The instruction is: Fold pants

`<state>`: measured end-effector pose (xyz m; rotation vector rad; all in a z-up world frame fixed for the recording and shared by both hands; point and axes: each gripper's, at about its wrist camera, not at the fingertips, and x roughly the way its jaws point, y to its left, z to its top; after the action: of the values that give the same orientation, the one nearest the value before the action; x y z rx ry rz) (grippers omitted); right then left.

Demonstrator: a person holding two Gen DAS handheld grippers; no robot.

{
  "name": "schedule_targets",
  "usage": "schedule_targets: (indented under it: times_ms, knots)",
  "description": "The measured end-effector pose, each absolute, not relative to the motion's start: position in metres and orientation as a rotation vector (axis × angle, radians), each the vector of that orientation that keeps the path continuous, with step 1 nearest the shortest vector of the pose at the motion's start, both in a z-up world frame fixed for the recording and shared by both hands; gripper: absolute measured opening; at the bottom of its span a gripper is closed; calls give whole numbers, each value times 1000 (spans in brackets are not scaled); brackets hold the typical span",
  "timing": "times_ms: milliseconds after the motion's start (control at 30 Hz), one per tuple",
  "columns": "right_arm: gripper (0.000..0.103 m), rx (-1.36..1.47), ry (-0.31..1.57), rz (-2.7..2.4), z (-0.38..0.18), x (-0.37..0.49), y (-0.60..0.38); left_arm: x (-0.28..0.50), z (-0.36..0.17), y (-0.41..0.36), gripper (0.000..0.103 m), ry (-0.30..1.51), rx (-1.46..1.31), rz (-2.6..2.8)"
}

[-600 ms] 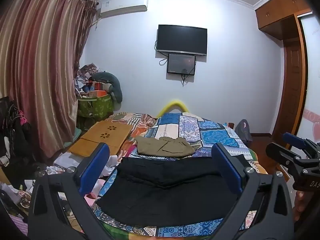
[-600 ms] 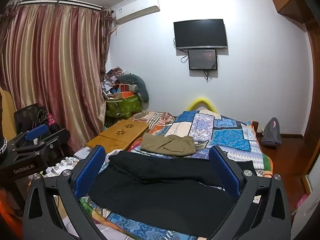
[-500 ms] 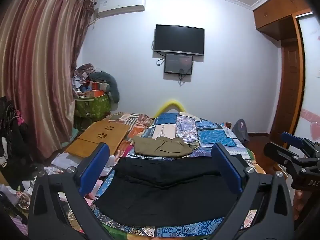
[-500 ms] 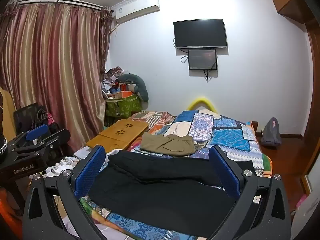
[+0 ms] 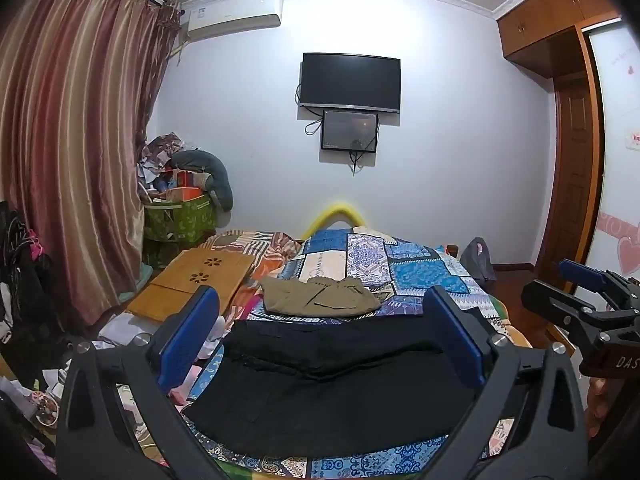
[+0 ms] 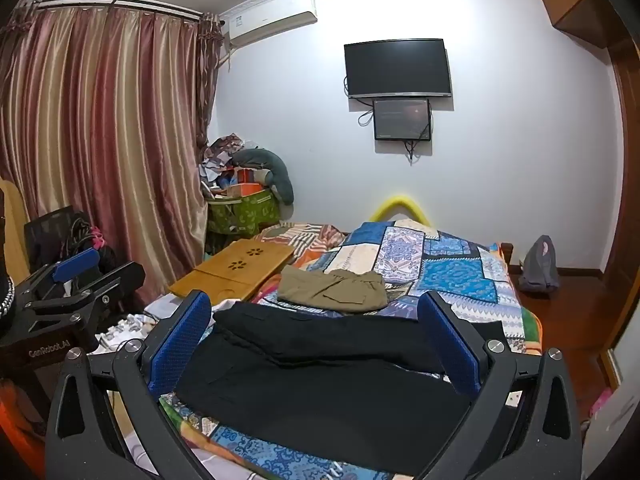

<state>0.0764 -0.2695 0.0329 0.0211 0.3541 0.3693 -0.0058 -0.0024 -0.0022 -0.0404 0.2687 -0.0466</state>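
Observation:
Black pants lie spread flat across the near end of the patchwork bed; they also show in the right wrist view. Folded olive pants lie beyond them, also in the right wrist view. My left gripper is open and empty, held above the near edge of the black pants. My right gripper is open and empty, likewise above them. The right gripper shows at the right edge of the left wrist view, and the left gripper at the left edge of the right wrist view.
The patchwork quilt covers the bed. A wooden lap table lies at the bed's left. Clutter and a green bin stand by the curtain. A grey bag sits on the floor at right. A TV hangs on the far wall.
The left wrist view has shifted slightly left and down. The right gripper and the pants have not moved.

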Motion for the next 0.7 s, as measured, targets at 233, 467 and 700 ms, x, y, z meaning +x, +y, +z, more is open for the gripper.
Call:
schedule_targets:
  times_ms: [233, 467, 700]
  knots:
    - [103, 26, 356, 368, 33, 80, -271, -2, 0, -5, 103, 268, -39, -43]
    - [103, 27, 346, 372, 33, 79, -273, 3, -1, -7, 103, 275, -43, -45]
    - [103, 26, 348, 370, 31, 78, -272, 4, -2, -3, 103, 276, -51, -47]
